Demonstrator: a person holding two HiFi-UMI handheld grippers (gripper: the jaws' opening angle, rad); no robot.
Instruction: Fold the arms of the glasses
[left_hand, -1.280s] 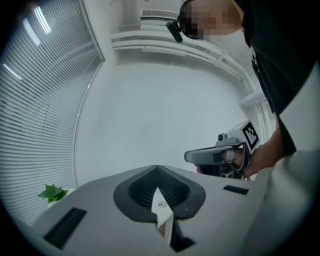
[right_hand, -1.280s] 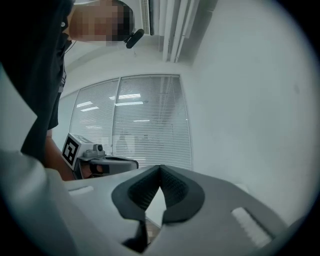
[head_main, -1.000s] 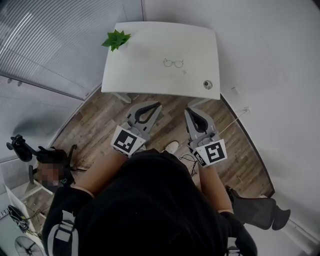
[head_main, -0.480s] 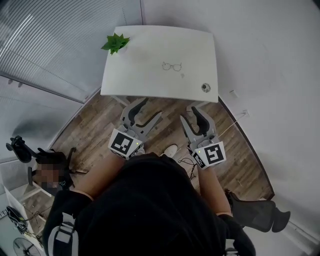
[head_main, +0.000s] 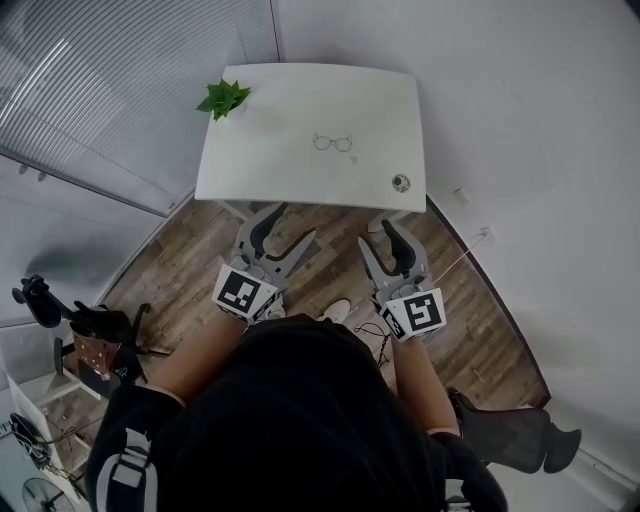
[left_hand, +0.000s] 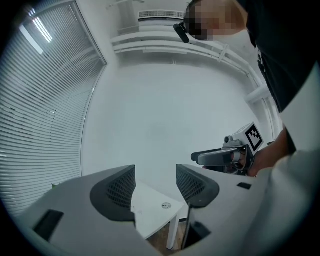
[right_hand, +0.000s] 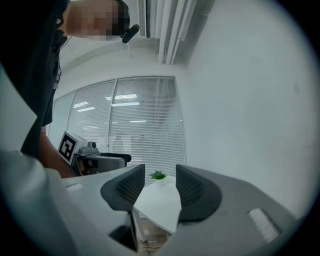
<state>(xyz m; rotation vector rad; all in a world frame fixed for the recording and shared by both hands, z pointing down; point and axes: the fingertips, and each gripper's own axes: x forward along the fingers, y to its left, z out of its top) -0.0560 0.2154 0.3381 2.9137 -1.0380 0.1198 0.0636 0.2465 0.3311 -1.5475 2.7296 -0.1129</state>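
Two-handed, holds grey left tongs (head_main: 290, 228) and right tongs (head_main: 378, 238) short of the white tabletop (head_main: 290, 95), opening wide, empty, for the wire-rimmed glasses (head_main: 332, 142).

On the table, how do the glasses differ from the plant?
The glasses are a thin dark wire outline; the plant is a green leafy clump. The glasses lie flat near the table's middle; the plant stands at its far left corner. Both sit on the white table, well apart from each other. Whether the glasses' arms are folded is too small to tell.
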